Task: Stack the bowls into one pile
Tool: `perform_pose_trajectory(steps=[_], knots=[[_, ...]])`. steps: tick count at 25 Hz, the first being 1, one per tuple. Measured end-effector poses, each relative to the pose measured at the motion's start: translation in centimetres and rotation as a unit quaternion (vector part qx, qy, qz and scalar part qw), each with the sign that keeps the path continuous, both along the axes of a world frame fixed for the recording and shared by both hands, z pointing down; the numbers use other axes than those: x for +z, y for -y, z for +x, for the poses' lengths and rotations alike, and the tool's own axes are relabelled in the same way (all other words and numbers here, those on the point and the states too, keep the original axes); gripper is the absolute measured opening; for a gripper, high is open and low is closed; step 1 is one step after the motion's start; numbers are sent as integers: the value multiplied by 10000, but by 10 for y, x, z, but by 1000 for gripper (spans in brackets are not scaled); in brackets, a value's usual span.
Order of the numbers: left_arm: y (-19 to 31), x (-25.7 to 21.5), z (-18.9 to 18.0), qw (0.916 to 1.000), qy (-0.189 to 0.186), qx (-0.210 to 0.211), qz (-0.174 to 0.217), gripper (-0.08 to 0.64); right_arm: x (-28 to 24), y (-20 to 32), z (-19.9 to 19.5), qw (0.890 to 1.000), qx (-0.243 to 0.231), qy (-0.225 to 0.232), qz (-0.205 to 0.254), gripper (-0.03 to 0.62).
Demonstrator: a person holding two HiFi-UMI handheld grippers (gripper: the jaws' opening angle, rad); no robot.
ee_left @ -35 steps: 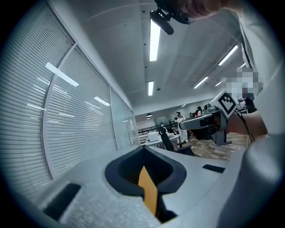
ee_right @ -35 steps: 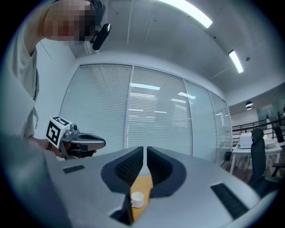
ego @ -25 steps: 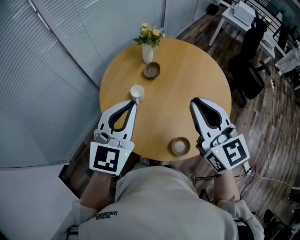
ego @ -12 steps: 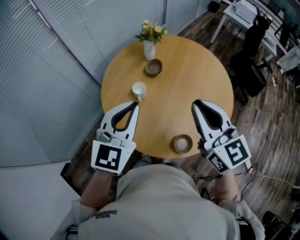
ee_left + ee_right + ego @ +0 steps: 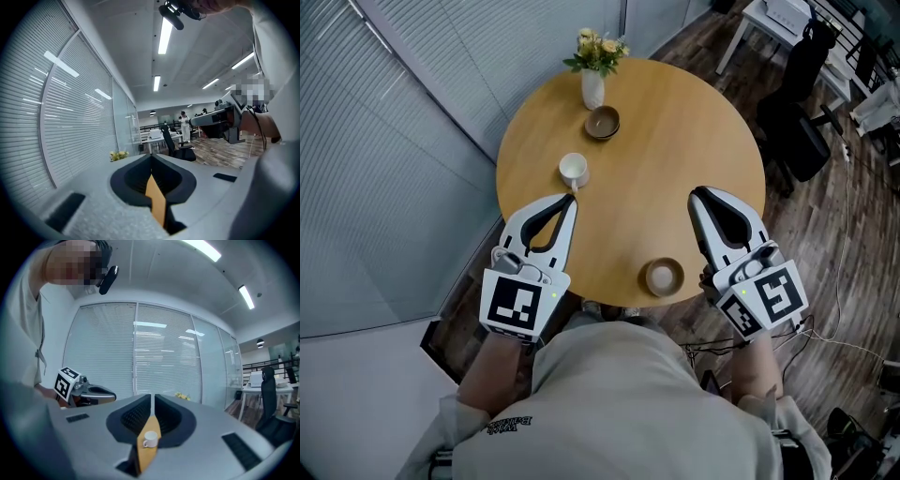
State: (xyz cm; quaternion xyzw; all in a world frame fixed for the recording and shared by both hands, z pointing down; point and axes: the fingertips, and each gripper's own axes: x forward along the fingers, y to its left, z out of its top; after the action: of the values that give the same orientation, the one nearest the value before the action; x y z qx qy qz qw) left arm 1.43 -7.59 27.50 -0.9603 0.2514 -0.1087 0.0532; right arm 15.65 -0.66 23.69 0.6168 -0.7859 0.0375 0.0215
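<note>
- Both claws are empty and pressed together at the tips. The left claw [image 5: 570, 199] shows only a sliver of tabletop [image 5: 675, 141] below its meeting jaws in the left gripper view. The right claw [image 5: 697, 193] frames a white cup [image 5: 150, 439] well ahead of it in its own view.
- No bowl is held and none is stacked, so the step in hand appears to be the first reach.
- The near bowl [image 5: 663, 277] sits by the tabletop's front edge, just beside the right claw on its inner side. It lies behind that claw's tips, toward the person.
- The far bowl [image 5: 602, 122], dark brown, lies well ahead of the left claw, beyond the cup and just beside the flower vase [image 5: 592, 86].
- The right claw is likely the one to use. It should spread its jaws first, then draw back and inward until one jaw is inside the near bowl's wall and the other outside.
- Pinch the rim firmly. A round glazed wall could slip or tip if caught only at the lip.
- Lift level, then carry it forward wide of the cup.
- Come down onto the far bowl from straight above, on the side away from the vase, and let go only once it is seated.
- Which bowl nests better underneath cannot be told from here.
</note>
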Motion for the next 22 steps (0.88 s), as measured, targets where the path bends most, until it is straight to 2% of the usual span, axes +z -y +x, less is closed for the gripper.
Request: perform_pose_trajectory(steps=[5, 9, 15, 22], knots=[[0, 3, 7, 9998, 81, 158, 39, 20, 4, 0, 8, 9997, 148, -101, -136, 44], [-1, 10, 16, 9995, 132, 285, -39, 21, 17, 0, 13, 9987, 232, -182, -424, 44], [2, 32, 38, 9980, 256, 576, 9, 21, 66, 3, 27, 9931, 437, -70, -1087, 46], [-6, 58, 58, 9959, 345, 803, -250, 21, 118, -7, 24, 9843, 476, 64, -1698, 48]])
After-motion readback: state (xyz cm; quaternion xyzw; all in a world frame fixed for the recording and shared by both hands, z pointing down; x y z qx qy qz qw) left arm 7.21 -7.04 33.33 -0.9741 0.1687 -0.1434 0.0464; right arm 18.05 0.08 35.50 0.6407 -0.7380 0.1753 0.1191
